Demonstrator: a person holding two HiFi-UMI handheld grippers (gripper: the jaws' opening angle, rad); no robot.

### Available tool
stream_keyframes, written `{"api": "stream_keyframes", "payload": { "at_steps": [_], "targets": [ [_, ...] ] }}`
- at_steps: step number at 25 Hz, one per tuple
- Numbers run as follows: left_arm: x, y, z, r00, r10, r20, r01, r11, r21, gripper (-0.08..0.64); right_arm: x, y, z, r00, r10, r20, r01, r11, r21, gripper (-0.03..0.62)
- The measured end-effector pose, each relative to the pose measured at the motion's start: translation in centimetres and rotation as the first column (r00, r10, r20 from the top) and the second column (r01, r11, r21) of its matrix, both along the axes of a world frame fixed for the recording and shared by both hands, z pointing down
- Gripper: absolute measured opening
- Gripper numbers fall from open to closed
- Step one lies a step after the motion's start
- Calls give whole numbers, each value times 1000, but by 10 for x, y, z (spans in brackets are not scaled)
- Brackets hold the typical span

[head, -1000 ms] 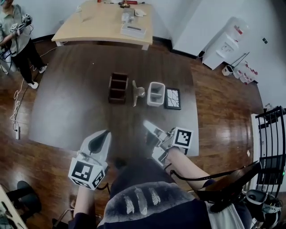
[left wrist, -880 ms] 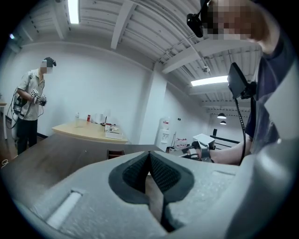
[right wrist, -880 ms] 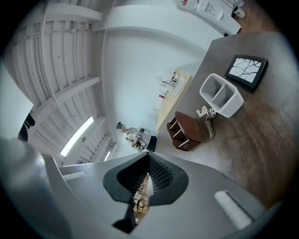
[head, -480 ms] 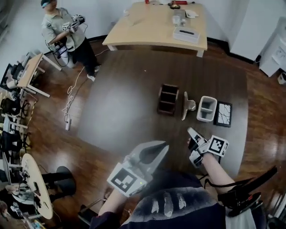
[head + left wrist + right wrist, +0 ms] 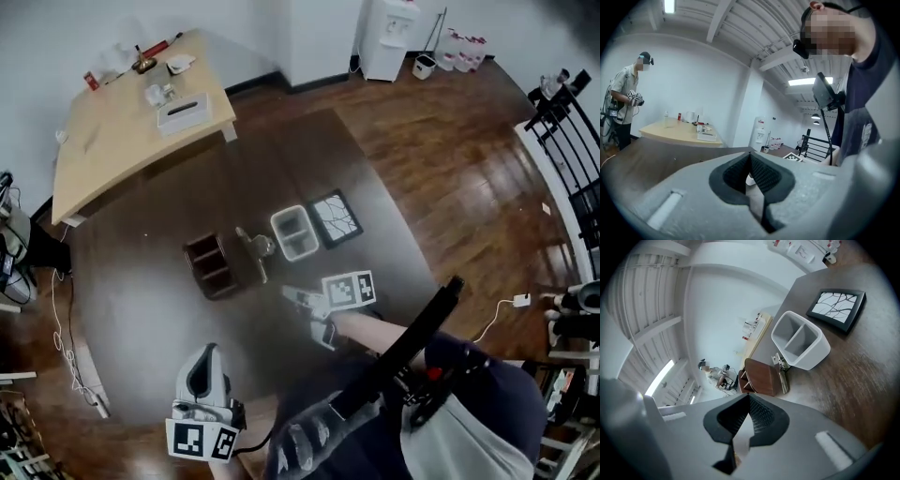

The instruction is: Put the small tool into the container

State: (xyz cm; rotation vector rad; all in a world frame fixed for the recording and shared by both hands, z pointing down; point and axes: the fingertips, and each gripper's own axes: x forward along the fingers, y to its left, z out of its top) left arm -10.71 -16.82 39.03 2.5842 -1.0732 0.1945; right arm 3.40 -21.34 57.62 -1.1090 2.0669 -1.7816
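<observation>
The small tool (image 5: 255, 251), a metal blade with a handle, lies on the dark table between a brown wooden box (image 5: 211, 265) and the white two-compartment container (image 5: 294, 232). My right gripper (image 5: 298, 302) hovers just short of the tool, shut and empty. In the right gripper view the container (image 5: 800, 344), the tool (image 5: 782, 373) and the box (image 5: 759, 377) lie ahead of the shut right gripper (image 5: 749, 401). My left gripper (image 5: 208, 354) hangs near the table's front edge, far from the objects. Its pads meet with nothing between them in the left gripper view (image 5: 750, 161).
A black framed picture (image 5: 336, 217) lies right of the container. A light wooden table (image 5: 131, 122) with small items stands at the back left. Another person (image 5: 626, 101) stands by it. A water dispenser (image 5: 387, 37) is at the far wall and a black railing (image 5: 572, 141) at the right.
The head view has swung round, so the dark table now lies askew. My right gripper has come closer to the tool. Both grippers stay shut.
</observation>
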Motion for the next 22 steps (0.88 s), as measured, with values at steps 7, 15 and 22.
{"api": "stream_keyframes", "payload": {
  "at_steps": [7, 15, 22],
  "targets": [
    [-15, -16, 10, 992, 117, -45, -119, 992, -30, 2, -18, -24, 1, 993, 49, -107, -46, 999, 30, 0],
    [-32, -36, 18, 981, 189, -39, -190, 981, -39, 2, -12, -56, 21, 950, 137, -282, -122, 990, 73, 94],
    [-43, -41, 40, 983, 179, -43, -182, 979, -96, 2, -5, -78, 56, 879, 117, -462, -105, 993, 53, 191]
  ]
}}
